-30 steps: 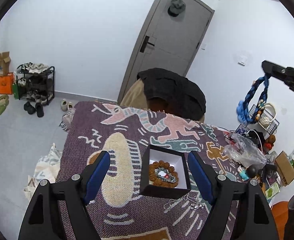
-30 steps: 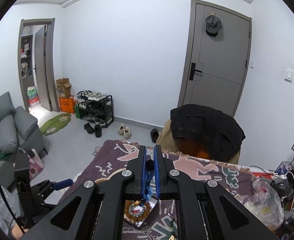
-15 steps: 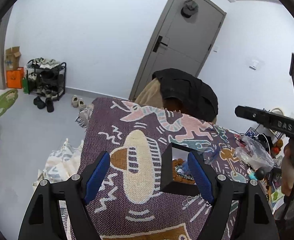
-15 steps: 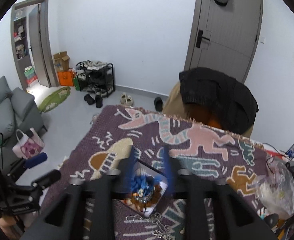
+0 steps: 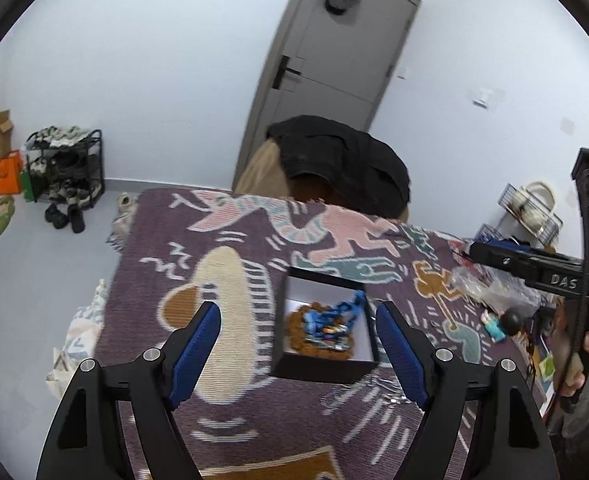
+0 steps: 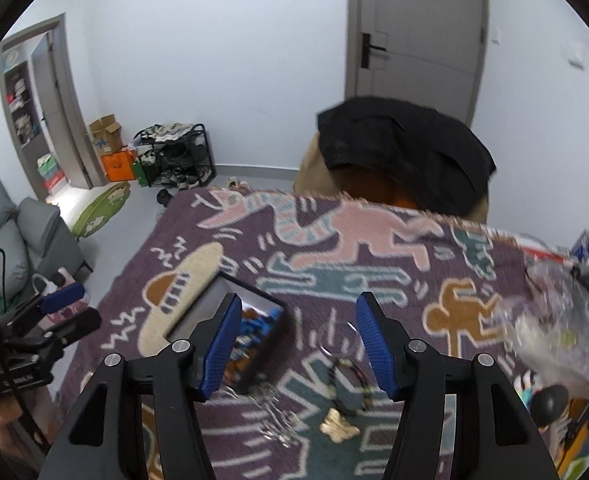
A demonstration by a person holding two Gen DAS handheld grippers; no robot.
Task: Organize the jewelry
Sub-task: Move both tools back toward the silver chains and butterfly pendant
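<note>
A black open box (image 5: 290, 336) with a white lining sits on the patterned table cloth (image 5: 230, 420). Inside lie a brown bead bracelet (image 5: 294, 324) and a blue braided piece (image 5: 334, 314). My left gripper (image 5: 298, 354) is open and empty, its jaws either side of the box's near end. My right gripper (image 6: 296, 348) is open and empty above the cloth, right of the box (image 6: 214, 300). Below it lie a dark cord necklace (image 6: 348, 380), a gold pendant (image 6: 336, 428) and a silver chain (image 6: 274, 412).
A clear plastic bag (image 6: 554, 320) and small clutter lie at the table's right edge. A chair with a black jacket (image 5: 342, 164) stands behind the table. The right gripper's body (image 5: 534, 272) shows in the left wrist view.
My right gripper opened and let the blue braided piece drop into the box, then shifted right over the loose jewelry. My left gripper stayed open around the box.
</note>
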